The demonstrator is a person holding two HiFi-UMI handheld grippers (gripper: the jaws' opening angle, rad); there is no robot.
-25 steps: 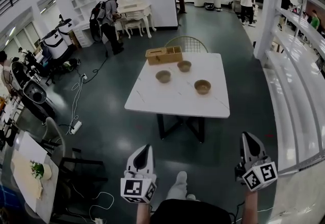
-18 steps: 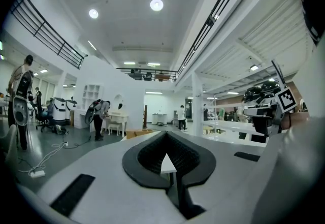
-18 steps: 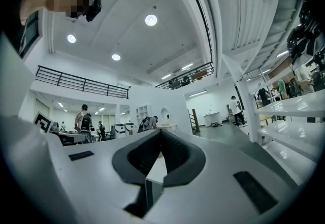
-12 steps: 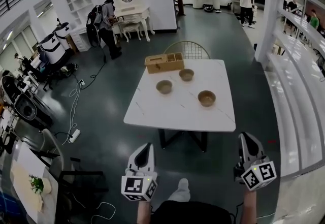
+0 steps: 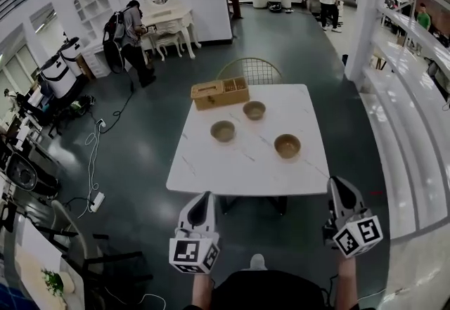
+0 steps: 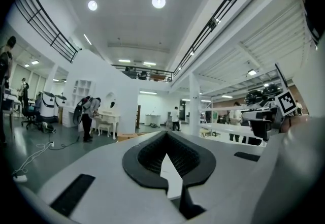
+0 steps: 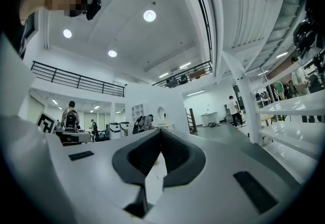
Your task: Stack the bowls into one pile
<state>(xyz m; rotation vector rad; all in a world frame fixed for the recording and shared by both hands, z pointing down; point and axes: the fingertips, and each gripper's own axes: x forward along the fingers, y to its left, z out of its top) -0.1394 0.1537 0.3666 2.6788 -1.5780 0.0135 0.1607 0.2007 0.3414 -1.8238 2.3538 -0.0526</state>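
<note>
Three brown bowls stand upright, separate and unstacked on the white worktop (image 5: 239, 171). Taken from the worktop's centre in the head view, the first bowl (image 5: 223, 131) sits at about 10 o'clock, the second bowl (image 5: 254, 110) at 12 o'clock and the third bowl (image 5: 287, 146) at about 3 o'clock. None touches another. A wooden box (image 5: 220, 93) with open compartments lies at 11 o'clock along the far edge, near the second bowl but apart from it. A wire-backed chair (image 5: 253, 69) stands just beyond that edge at 12 o'clock. Both grippers are held short of the near edge, clear of the worktop and of every bowl: the left gripper (image 5: 202, 197) at about 7 o'clock, the right gripper (image 5: 340, 183) at about 5 o'clock. In the left gripper view its dark fingers (image 6: 147, 154) are closed together with nothing held. The right gripper view shows its fingers (image 7: 177, 159) likewise closed and empty. On the dark floor at 10 o'clock, well away, a person with a backpack (image 5: 129, 38) stands at a white dressing table (image 5: 167, 20).
</note>
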